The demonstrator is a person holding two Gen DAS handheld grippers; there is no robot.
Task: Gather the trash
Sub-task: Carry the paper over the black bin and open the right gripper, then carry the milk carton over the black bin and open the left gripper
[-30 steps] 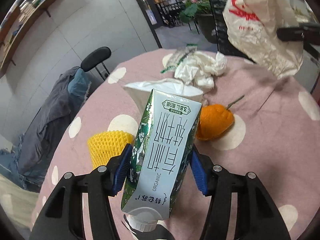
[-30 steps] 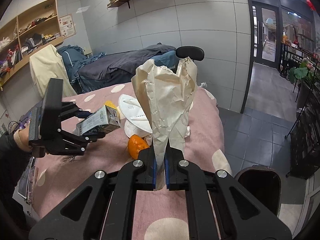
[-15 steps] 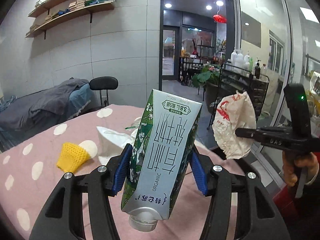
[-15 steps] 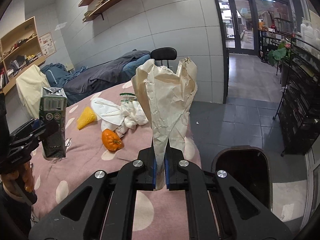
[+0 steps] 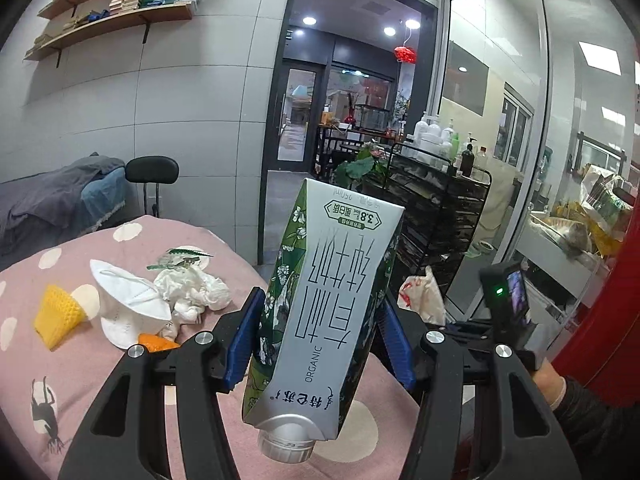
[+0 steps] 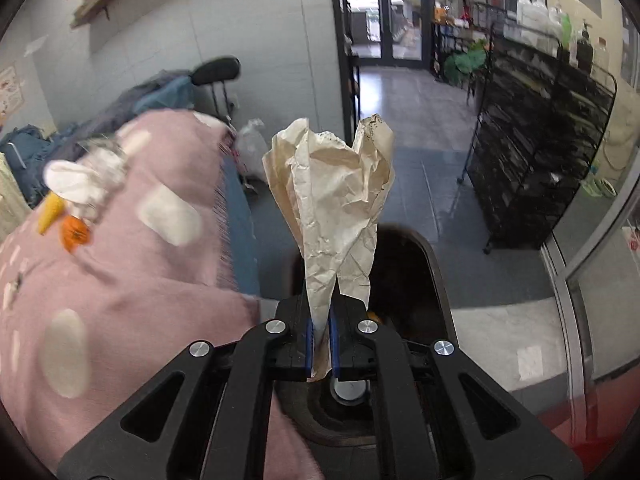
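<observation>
A green-and-silver milk carton (image 5: 332, 288) hangs upside down, cap toward the camera, with my left gripper (image 5: 320, 336) shut on its sides above the pink dotted tablecloth (image 5: 80, 360). My right gripper (image 6: 320, 344) is shut on a crumpled beige paper bag (image 6: 332, 200), held past the table edge over a black bin (image 6: 420, 272). In the left wrist view that bag (image 5: 422, 294) shows at the right, printed red. On the cloth lie a yellow foam net (image 5: 56, 316), a white face mask (image 5: 128, 304), crumpled tissue (image 5: 196, 288), a green-and-white wrapper (image 5: 180, 258) and an orange (image 5: 156, 342).
A black wire rack (image 5: 440, 216) with bottles and a plant stands beyond the table, near a glass wall and an open doorway. A black chair (image 5: 152, 170) and a heap of grey and blue cloth stand at the far left. A person's gloved hand (image 5: 556, 384) holds the right gripper.
The left wrist view has swung from the tabletop toward the doorway, carton still gripped. The right gripper has carried the paper bag off the table and down over the bin.
</observation>
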